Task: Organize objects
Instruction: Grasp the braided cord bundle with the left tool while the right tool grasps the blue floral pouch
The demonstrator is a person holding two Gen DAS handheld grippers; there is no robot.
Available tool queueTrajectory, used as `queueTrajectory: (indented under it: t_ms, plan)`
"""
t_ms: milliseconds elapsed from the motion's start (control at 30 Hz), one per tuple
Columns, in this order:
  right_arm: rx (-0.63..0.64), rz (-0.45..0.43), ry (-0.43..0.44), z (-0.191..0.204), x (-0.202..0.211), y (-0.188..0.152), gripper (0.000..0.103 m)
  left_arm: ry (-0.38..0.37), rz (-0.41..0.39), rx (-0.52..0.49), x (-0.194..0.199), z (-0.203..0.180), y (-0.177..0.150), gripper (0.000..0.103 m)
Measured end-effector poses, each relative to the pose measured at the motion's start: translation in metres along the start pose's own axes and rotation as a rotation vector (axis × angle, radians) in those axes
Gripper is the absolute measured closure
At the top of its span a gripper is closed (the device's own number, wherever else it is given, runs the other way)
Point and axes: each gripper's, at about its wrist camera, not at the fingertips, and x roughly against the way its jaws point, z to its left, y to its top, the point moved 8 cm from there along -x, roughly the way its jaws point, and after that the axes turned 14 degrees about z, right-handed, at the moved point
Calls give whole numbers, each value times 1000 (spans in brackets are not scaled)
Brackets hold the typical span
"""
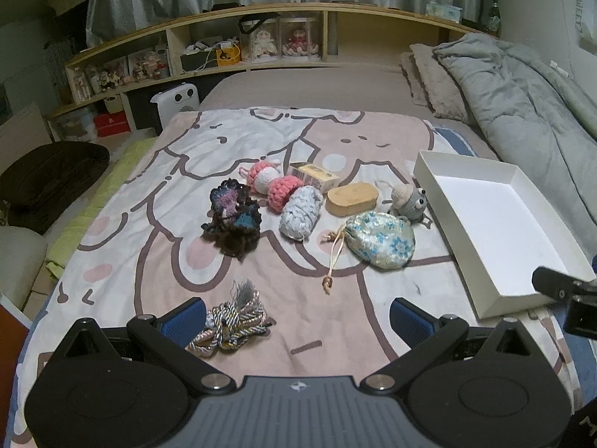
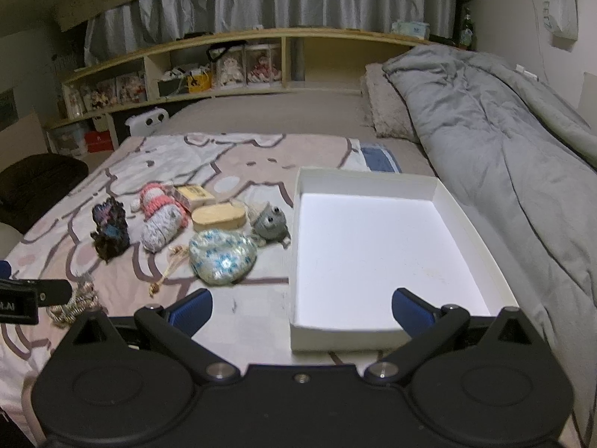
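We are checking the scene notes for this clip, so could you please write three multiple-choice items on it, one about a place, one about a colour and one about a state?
1. Where does the braided cord bundle lie?
A. in the white box
B. on the blanket by the left gripper
C. on the grey duvet

2. What colour is the crocheted frog?
A. grey
B. red
C. yellow

3. What state is the white box in?
A. closed with a lid
B. full of toys
C. open and holding nothing

Answers:
1 B: the bundle sits on the blanket beside a pad of the left gripper.
2 A: its body is grey with dark eyes.
3 C: only its bare white floor shows, ahead of the right gripper.
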Motion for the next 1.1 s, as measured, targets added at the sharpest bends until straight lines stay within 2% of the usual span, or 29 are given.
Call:
queueTrajectory:
  t_ms: [267,500,667,833,967,1100]
  plan:
    - [-30,-45,45,6,-3,42,0,32,-11,52,1,16,28,0]
    - [-3,-28,78,23,-23,82,0,56,24,131,-9,46,49,0]
    - [30,-1,123,43,-47,104,0,77,95,206,-29,69,58,0]
    - [46,13,159,61,-73,119,0,99,189,302,-59,85,54,0]
    - [50,54,173,71,-98,123,0,102,284,396,-86,94,41,0]
    - [75,111,186,78,-124,115,0,117,341,417,-106,97,32,0]
